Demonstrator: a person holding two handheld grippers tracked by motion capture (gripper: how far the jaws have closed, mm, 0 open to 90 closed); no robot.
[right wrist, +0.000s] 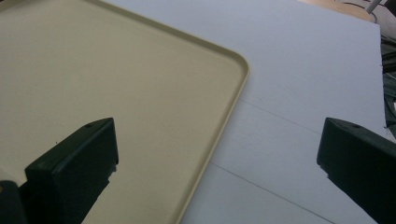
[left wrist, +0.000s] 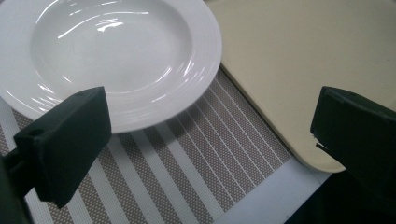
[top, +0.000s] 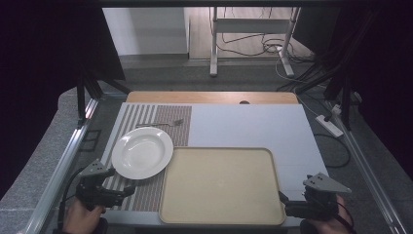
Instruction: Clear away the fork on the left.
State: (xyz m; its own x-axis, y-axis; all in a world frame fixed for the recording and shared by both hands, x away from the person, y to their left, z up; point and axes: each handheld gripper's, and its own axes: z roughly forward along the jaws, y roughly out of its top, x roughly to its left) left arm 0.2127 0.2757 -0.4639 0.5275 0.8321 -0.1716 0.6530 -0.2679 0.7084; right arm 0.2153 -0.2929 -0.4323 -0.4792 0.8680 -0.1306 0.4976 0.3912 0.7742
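Observation:
A white deep plate (top: 142, 152) (left wrist: 112, 56) lies on a brown-and-white striped placemat (top: 160, 119) (left wrist: 187, 158) at the left. Beyond the plate, a metal fork (top: 163, 124) rests on the mat. A beige tray (top: 221, 185) (left wrist: 299, 60) (right wrist: 107, 79) sits bare at the front centre. My left gripper (top: 130, 190) (left wrist: 210, 144) is open just in front of the plate, over the mat. My right gripper (top: 282, 204) (right wrist: 219, 163) is open at the tray's near right corner, holding nothing.
A pale board (top: 253, 124) (right wrist: 303, 70) covers the wooden table (top: 209, 97). A power strip (top: 329, 125) and cables lie on the floor at the right; a desk frame (top: 251, 29) stands beyond. Metal rails (top: 63, 161) flank the table.

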